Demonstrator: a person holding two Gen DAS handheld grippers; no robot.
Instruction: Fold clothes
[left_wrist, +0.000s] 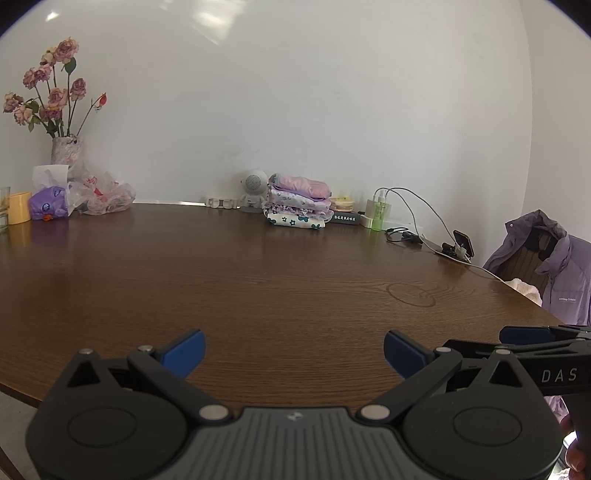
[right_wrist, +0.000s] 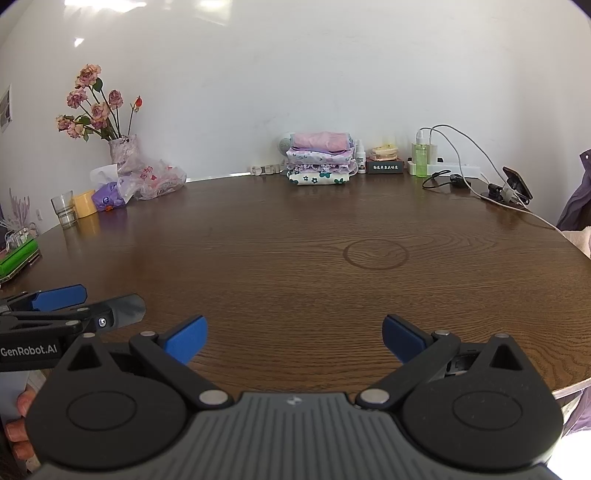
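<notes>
A stack of folded clothes (left_wrist: 298, 202) (right_wrist: 320, 158), pink on top and floral prints below, rests at the far edge of the brown wooden table (left_wrist: 258, 280) (right_wrist: 295, 258) against the wall. My left gripper (left_wrist: 294, 353) hovers over the near table edge, open, with nothing between its blue pads. My right gripper (right_wrist: 294, 338) is likewise open and empty above the near edge. Each gripper shows in the other's view: the right gripper (left_wrist: 532, 338) at the right border, the left gripper (right_wrist: 74, 302) at the left border. No loose garment lies on the table before me.
A vase of dried roses (left_wrist: 64, 147) (right_wrist: 123, 149), plastic bags (left_wrist: 103, 194), a yellow cup (left_wrist: 18, 208) and a glass (right_wrist: 65, 212) stand far left. A green bottle (right_wrist: 421, 158), cables and a phone on a stand (right_wrist: 517, 184) sit far right. A purple jacket (left_wrist: 554, 266) hangs on a chair.
</notes>
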